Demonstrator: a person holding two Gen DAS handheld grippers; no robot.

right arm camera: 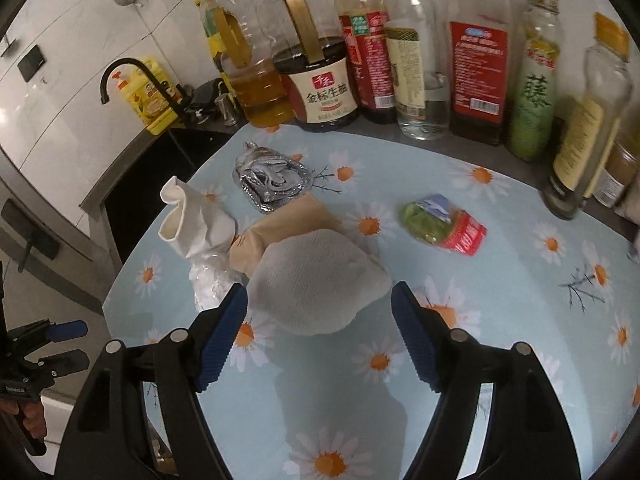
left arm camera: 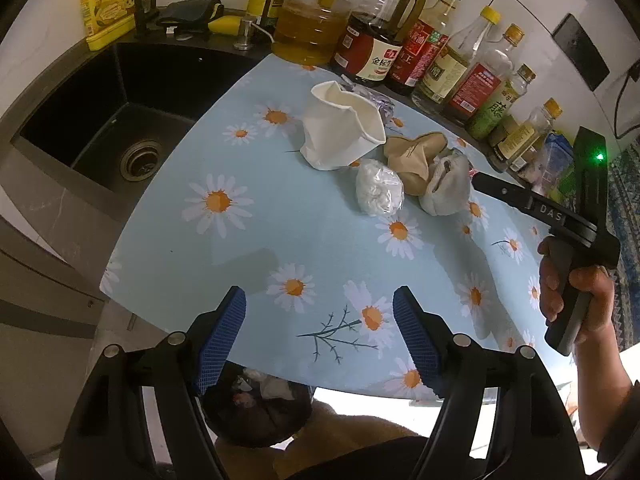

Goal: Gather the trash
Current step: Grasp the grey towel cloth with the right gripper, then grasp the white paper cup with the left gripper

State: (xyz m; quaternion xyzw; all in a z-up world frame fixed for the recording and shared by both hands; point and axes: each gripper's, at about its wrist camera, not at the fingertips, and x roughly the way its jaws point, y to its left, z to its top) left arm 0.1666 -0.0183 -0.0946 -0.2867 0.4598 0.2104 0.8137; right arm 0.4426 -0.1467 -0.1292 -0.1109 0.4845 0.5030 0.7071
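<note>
The right gripper point(right arm camera: 318, 316) was spread wide, its fingers point(right arm camera: 224, 332) flanking the near edge of a grey wad point(right arm camera: 316, 284) — not gripping it. The wad lay mid-surface point(right arm camera: 500, 300), a tan bag point(right arm camera: 276, 232) touching it at 11 o'clock. The left gripper point(left arm camera: 318, 320) hung released, empty, above a bin point(left arm camera: 260, 408).

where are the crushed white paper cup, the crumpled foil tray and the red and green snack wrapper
crushed white paper cup point(left arm camera: 340, 126), left wrist view, on its dented side wall
crumpled foil tray point(right arm camera: 270, 180), right wrist view, on the folded middle
red and green snack wrapper point(right arm camera: 444, 226), right wrist view, on its middle where green meets red
</note>
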